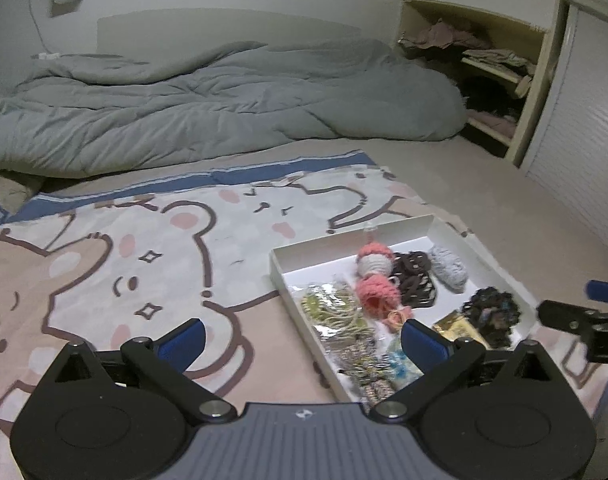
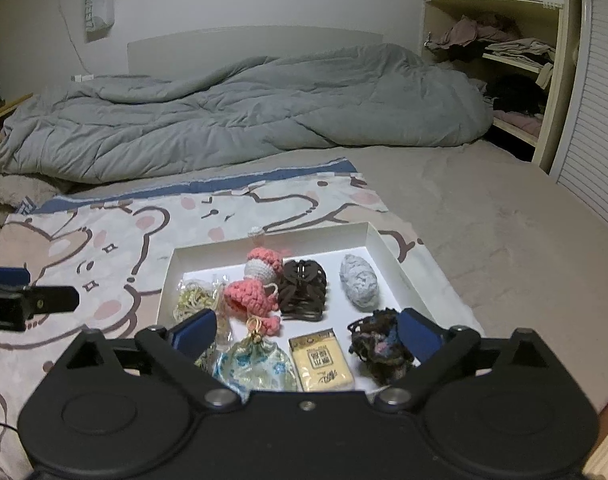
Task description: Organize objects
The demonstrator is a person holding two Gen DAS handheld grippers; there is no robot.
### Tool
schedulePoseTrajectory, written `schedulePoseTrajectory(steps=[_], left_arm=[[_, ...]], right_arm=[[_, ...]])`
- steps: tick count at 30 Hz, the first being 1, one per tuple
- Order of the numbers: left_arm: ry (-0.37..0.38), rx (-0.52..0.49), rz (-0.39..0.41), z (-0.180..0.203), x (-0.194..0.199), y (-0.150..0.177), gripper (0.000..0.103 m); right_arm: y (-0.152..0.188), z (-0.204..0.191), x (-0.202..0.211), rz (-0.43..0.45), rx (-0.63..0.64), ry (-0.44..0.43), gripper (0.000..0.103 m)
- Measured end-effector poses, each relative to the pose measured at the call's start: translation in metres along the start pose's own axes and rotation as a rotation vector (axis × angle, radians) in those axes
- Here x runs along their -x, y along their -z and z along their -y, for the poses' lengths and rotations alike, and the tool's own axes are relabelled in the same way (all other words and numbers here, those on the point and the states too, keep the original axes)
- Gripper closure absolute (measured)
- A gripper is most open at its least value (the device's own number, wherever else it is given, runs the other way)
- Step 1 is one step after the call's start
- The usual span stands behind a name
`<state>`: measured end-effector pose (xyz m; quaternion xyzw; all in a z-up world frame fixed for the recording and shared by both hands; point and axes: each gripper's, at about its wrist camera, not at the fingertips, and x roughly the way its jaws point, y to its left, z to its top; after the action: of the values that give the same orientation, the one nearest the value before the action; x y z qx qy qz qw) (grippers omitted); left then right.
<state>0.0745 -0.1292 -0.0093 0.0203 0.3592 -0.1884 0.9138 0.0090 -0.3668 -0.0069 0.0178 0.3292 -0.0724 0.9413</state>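
A white shallow box (image 2: pixel 391 256) lies on a cartoon-bear blanket (image 2: pixel 116 248) on the bed. It holds a pink crochet doll (image 2: pixel 256 292), a brown hair claw (image 2: pixel 304 288), a grey yarn piece (image 2: pixel 359 282), a dark scrunchie (image 2: pixel 379 344), a yellow packet (image 2: pixel 321 360), a blue patterned pouch (image 2: pixel 256 368) and bagged hair ties (image 2: pixel 194 300). My right gripper (image 2: pixel 307 332) is open and empty over the box's near edge. My left gripper (image 1: pixel 304 340) is open and empty at the box's (image 1: pixel 280 264) left side. The doll also shows in the left wrist view (image 1: pixel 373 280).
A rumpled grey duvet (image 2: pixel 244 112) lies across the far side of the bed. An open shelf unit with folded clothes (image 2: pixel 503 52) stands at the back right beside a slatted door (image 2: pixel 595 120). The right gripper shows at the right edge of the left wrist view (image 1: pixel 583 316).
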Motion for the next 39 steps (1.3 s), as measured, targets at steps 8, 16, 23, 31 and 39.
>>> schedulePoseTrajectory(steps=[8, 16, 23, 31, 39], left_arm=[[-0.042, -0.028, 0.002, 0.0, -0.0012, 0.0024, 0.0], [-0.044, -0.022, -0.006, 0.0022, -0.0014, 0.0035, 0.0], [-0.045, -0.017, -0.012, 0.0029, -0.0003, 0.0053, 0.0], [-0.046, -0.018, -0.017, 0.0048, 0.0008, 0.0059, 0.0], [-0.042, -0.012, -0.021, 0.0039, 0.0006, 0.0056, 0.0]], right_arm=[[0.0012, 0.0021, 0.001, -0.009, -0.016, 0.03, 0.002], [0.0031, 0.0007, 0.0002, -0.028, -0.008, 0.044, 0.002], [0.003, -0.0007, 0.0003, -0.033, 0.0, 0.049, 0.002], [0.003, -0.003, -0.0005, -0.042, 0.005, 0.051, 0.002], [0.0038, -0.0032, -0.0005, -0.044, 0.002, 0.053, 0.001]])
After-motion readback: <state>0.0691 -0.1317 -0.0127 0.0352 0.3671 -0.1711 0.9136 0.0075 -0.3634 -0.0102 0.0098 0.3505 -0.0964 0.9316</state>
